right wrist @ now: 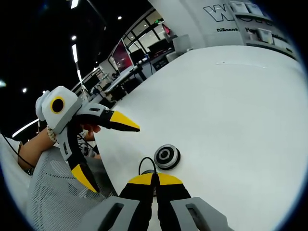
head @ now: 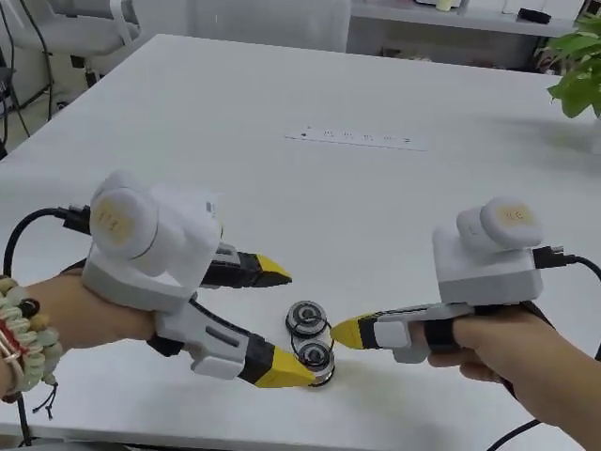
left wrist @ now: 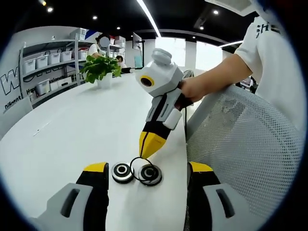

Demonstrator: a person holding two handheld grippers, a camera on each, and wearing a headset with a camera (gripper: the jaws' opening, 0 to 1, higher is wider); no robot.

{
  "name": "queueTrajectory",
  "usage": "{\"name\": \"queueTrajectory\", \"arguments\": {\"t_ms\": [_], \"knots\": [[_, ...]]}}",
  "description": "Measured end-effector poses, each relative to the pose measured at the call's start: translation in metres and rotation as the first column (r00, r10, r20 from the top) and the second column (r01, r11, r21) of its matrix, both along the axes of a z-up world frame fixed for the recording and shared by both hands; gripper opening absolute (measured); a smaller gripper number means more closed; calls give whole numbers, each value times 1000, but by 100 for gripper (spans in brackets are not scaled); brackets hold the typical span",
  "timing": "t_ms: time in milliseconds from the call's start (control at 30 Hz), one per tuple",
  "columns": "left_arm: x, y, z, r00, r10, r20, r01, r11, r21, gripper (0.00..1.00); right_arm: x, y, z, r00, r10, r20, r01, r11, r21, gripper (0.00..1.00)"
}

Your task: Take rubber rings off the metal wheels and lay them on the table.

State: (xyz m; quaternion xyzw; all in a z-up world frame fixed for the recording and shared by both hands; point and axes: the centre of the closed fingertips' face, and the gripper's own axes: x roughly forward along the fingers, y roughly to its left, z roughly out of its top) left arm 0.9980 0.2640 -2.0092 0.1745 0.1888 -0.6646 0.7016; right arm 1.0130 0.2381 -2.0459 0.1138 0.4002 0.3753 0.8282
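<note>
Reaches in from the left with the left gripper (head: 282,324), jaws spread wide and holding nothing, one yellow tip low beside the near metal wheel (head: 315,358), the other raised over the white tabletop (head: 376,207). Comes in from the right with the right gripper (head: 341,331), jaws clenched, tip just beside both wheels, the far metal wheel (head: 305,318) lying just beside the near one.

Cannot make out from the head view what sits between those closed tips. Finds it in the right gripper view: a thin black rubber ring (right wrist: 140,166) looping out from the shut jaws, pinched there. Hides most of the near wheel behind those jaws in that view, with the far one in plain sight just ahead.

Shows, in the left gripper view, the loop running from the right gripper's tip down to the wheels, both flat on the tabletop near its edge. Shows there too a potted plant (left wrist: 98,67) further along the tabletop and a mesh chair back (left wrist: 231,139) at the right.

Holds both hands low, close to the surface, with beads (head: 23,329) around the left wrist.
</note>
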Motion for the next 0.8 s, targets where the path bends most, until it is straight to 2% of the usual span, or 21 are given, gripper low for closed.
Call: {"name": "queueTrajectory", "arguments": {"t_ms": [200, 367, 500, 600, 800], "knots": [[5, 3, 2, 1000, 21, -5, -21, 1000, -1, 63, 3, 1, 7, 1000, -8, 17, 7, 1000, 19, 0], [7, 4, 2, 1000, 26, -1, -26, 1000, 4, 70, 4, 1, 10, 1000, -15, 23, 14, 999, 33, 0], [11, 6, 12, 999, 45, -2, -45, 999, -21, 73, 6, 2, 13, 999, -16, 31, 15, 999, 41, 0], [14, 8, 16, 997, 67, -37, -68, 997, -39, 76, 7, 2, 15, 999, -20, 35, 18, 999, 45, 0], [13, 14, 25, 997, 65, -36, -66, 997, -33, 79, 7, 0, 18, 999, -30, 38, 28, 998, 54, 0]]}}
